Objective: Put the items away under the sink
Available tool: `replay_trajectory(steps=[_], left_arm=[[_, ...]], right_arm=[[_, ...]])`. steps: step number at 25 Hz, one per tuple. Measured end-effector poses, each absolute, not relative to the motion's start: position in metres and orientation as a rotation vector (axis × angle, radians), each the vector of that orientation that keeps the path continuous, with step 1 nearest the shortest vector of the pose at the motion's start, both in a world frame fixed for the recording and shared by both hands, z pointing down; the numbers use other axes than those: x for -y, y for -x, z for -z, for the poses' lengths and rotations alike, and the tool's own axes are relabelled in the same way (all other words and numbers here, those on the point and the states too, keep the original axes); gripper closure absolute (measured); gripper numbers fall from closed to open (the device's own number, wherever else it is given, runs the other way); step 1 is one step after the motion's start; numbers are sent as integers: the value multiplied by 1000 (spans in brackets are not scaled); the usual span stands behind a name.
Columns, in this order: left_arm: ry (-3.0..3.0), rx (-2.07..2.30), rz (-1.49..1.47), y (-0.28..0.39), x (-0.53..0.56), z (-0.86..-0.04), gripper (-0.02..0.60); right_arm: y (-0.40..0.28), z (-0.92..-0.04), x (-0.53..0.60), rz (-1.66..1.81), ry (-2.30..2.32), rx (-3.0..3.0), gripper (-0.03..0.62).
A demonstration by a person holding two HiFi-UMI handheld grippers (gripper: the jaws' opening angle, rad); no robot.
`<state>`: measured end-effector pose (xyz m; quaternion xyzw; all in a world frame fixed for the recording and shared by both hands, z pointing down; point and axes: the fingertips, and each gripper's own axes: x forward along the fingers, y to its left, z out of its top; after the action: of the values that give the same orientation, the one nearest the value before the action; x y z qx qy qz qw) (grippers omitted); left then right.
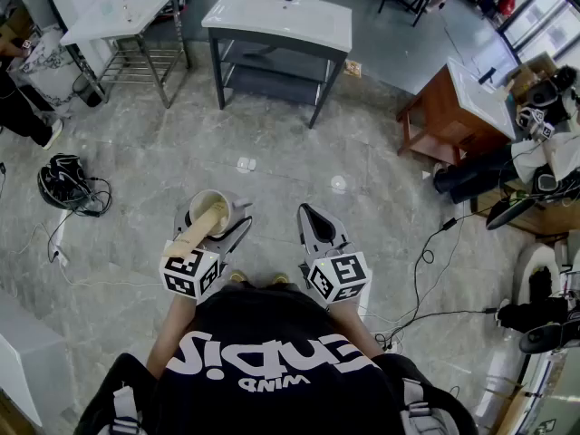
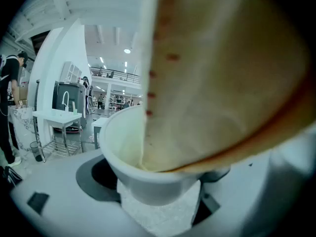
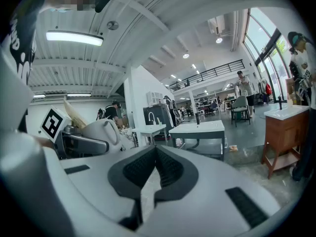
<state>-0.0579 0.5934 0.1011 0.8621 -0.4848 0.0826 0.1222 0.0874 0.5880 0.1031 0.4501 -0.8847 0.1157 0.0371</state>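
My left gripper (image 1: 217, 216) is shut on a white mug (image 1: 203, 206) held out in front of me, above the floor. A beige wooden piece (image 1: 199, 231) stands slanted in the mug and leans back over the gripper. In the left gripper view the mug (image 2: 123, 154) sits between the jaws and the wooden piece (image 2: 222, 73) fills the upper right. My right gripper (image 1: 317, 222) is shut and empty; in its own view the pads (image 3: 170, 169) meet. A white sink (image 1: 276, 16) on a dark stand with a lower shelf (image 1: 272, 82) is ahead across the floor.
A second white sink on a wire rack (image 1: 122, 12) stands far left. To the right is a wooden vanity (image 1: 453, 107) beside cluttered gear. A black headset with cables (image 1: 63, 187) lies on the floor at left, more cables (image 1: 426, 275) at right. Someone's legs (image 1: 23, 111) show at the left edge.
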Motion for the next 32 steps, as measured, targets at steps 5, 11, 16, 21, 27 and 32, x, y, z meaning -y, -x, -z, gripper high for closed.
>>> replay_trajectory(steps=[5,11,16,21,27,32], left_arm=[[-2517,1400,-227,59,-588,-99,114],[-2536,1367,-239,66,-583,-99,114],[-2534,1330,-247,81,-580,-111,114],[-2556,1294,-231,97,-579,-112,114],[-2565,1292,-233,107,-563,-110,114],[-2545,1299,-240,119,-539,-119,114]], right_arm=[[-83,-101,-581,-342,-1370,2727,576],[-69,-95,-580,-347,-1375,2769,576],[-55,-102,-580,-331,-1397,2762,576],[-44,-107,-577,-314,-1444,2740,576],[-37,-103,-557,-303,-1462,2736,576],[-30,-108,-530,-308,-1470,2730,576]])
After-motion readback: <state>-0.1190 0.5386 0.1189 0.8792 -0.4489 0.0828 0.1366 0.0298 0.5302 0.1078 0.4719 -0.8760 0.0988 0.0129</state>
